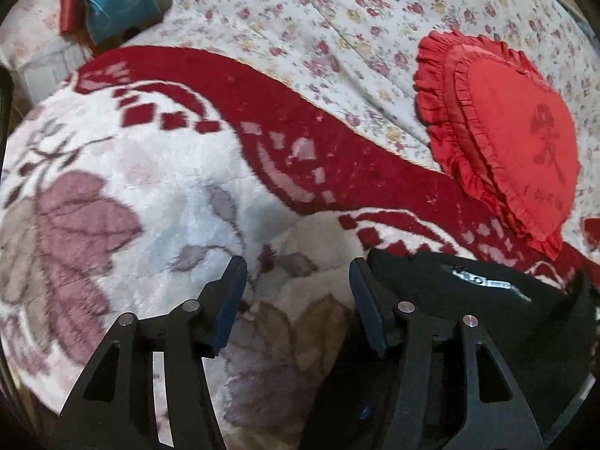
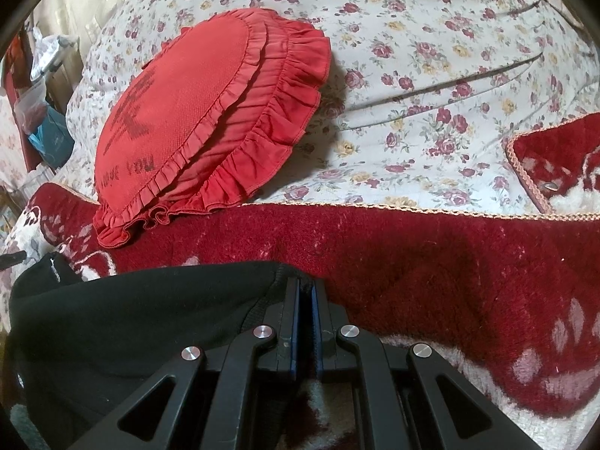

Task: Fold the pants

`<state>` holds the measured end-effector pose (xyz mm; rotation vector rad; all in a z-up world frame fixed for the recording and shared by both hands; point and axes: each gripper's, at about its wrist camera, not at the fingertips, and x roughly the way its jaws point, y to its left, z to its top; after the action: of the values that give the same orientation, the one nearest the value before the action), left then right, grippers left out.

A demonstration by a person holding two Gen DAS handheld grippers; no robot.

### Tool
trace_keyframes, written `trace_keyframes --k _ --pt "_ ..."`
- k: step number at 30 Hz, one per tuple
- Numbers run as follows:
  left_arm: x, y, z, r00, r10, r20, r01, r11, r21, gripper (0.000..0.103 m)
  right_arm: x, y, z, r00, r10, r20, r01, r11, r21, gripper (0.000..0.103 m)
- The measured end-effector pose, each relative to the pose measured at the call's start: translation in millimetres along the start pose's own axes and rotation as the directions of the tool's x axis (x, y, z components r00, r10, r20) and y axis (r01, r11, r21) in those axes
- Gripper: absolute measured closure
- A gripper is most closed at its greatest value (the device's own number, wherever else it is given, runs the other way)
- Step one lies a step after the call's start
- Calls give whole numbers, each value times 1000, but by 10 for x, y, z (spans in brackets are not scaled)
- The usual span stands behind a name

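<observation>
Pinching the black pants [image 2: 142, 300] by one edge, the right gripper [image 2: 305, 292] anchored the fold — the left gripper [image 1: 298, 288], agape and empty, probably needed the opposite edge next.

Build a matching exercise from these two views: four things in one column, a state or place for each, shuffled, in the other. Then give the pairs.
Things:
1. left gripper
2. right gripper
3. pillow
4. pants

States or places:
A. lies half on the flowered sheet, half on the blanket
B. black, bunched on the blanket
C. jaws apart, nothing between them
D. jaws shut at the edge of the black cloth

Pairs: 1-C, 2-D, 3-A, 4-B
</observation>
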<state>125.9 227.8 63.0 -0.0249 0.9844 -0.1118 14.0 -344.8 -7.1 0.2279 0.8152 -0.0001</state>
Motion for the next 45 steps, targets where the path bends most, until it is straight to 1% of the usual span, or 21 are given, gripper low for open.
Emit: trace_keyframes --k 2,3,7,11,15,17,20,22,23,25,28,30,31,32,33,34,37,39,41,43,45 --pt "56 25 50 997 -70 -16 70 997 9 46 0 -3 -1 1000 2 0 -2 1000 2 99" --pt "89 48 87 994 -105 -27 106 994 30 46 1 2 -1 1000 0 1 0 1000 1 99" --pt "205 135 201 981 -179 -70 185 979 85 46 2 0 -1 1000 -7 0 7 1000 -5 99" --pt "399 210 249 961 -240 -137 254 963 92 46 8 -13 1 1000 8 0 -8 1000 8 99" --pt "515 87 208 921 -345 -179 367 924 106 46 15 -66 2 999 43 0 -43 998 41 99" --pt "573 -21 195 896 -397 -199 424 899 110 46 15 -71 0 999 48 -2 -48 998 45 99" --pt "689 -153 184 867 -435 -241 470 876 109 46 17 -78 1 999 44 -2 -44 998 42 99" --pt "759 -221 157 843 -459 -279 501 860 96 46 16 -74 1 999 44 -2 -44 998 42 99" --pt "781 -265 133 838 -461 -292 506 856 101 46 16 -77 2 999 44 -2 -44 998 42 99" --pt "790 -308 102 842 -453 -294 502 857 115 46 17 -78 3 999 43 -2 -43 998 41 99" --pt "798 -272 106 841 -466 -274 504 859 86 46 16 -74 3 999 45 -2 -45 998 43 99" --pt "791 -256 110 852 -454 -259 489 868 87 62 18 -79 3 999 44 -3 -44 998 42 99" --pt "789 -253 108 856 -450 -255 483 871 86 62 16 -74 2 999 45 -3 -45 998 43 99" --pt "775 -260 101 859 -447 -250 481 872 92 67 17 -74 2 999 44 -3 -44 998 43 99" --pt "753 -278 96 863 -443 -244 477 872 106 82 17 -74 1 999 44 -3 -44 998 42 99" --pt "709 -291 98 878 -422 -226 456 881 128 89 16 -72 0 999 45 -3 -45 998 43 99" --pt "548 -247 136 895 -417 -155 438 888 141 95 18 -83 1 999 47 -3 -46 998 45 99" --pt "411 -216 170 904 -412 -109 425 892 153 96 19 -84 0 999 50 -4 -50 998 48 99" --pt "299 -235 197 911 -402 -87 412 894 179 96 7 -102 10 998 60 -4 -60 996 61 99" --pt "183 -275 227 923 -378 -76 385 897 218 97 -5 -98 50 998 61 -18 -60 996 61 99" --pt "26 -311 293 936 -350 -38 347 902 257 97 -61 -74 138 997 62 -35 -60 997 58 99"
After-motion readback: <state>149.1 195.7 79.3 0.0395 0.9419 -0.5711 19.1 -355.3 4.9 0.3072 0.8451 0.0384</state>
